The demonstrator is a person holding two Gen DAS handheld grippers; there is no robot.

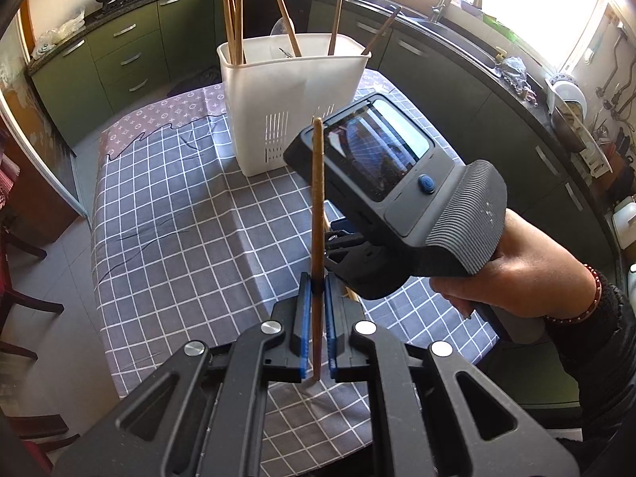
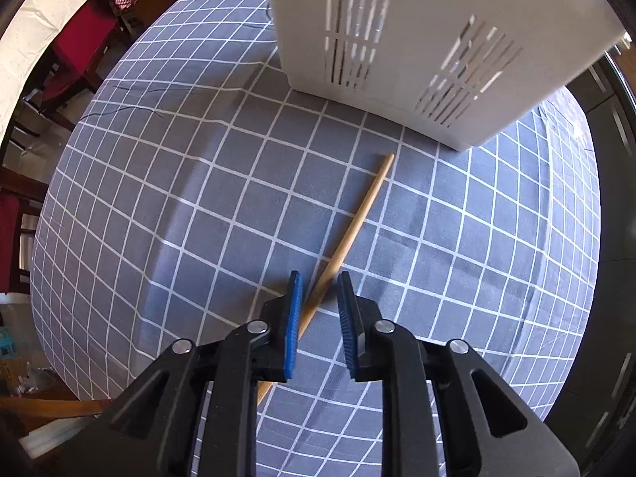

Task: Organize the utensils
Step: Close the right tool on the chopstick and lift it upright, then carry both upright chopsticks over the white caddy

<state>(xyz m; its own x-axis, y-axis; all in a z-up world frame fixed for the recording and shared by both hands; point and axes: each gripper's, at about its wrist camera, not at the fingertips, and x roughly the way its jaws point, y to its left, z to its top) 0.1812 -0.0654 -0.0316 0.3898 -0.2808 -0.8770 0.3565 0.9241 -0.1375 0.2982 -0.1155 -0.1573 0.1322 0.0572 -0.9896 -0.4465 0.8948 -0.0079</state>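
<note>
My left gripper (image 1: 317,282) is shut on a wooden chopstick (image 1: 317,214) and holds it upright above the table. A white slotted utensil holder (image 1: 292,99) stands at the far side with several chopsticks (image 1: 234,20) in it. The right gripper's body (image 1: 397,183) shows in the left wrist view, low over the table right of my held chopstick. My right gripper (image 2: 320,282) is open, its blue pads on either side of a second chopstick (image 2: 353,226) lying on the cloth. The holder (image 2: 417,39) stands just beyond it.
The table wears a grey checked cloth (image 1: 179,218). Dark green kitchen cabinets (image 1: 131,55) and a counter with a wok run behind. Red chairs (image 2: 79,39) stand at the table's left side.
</note>
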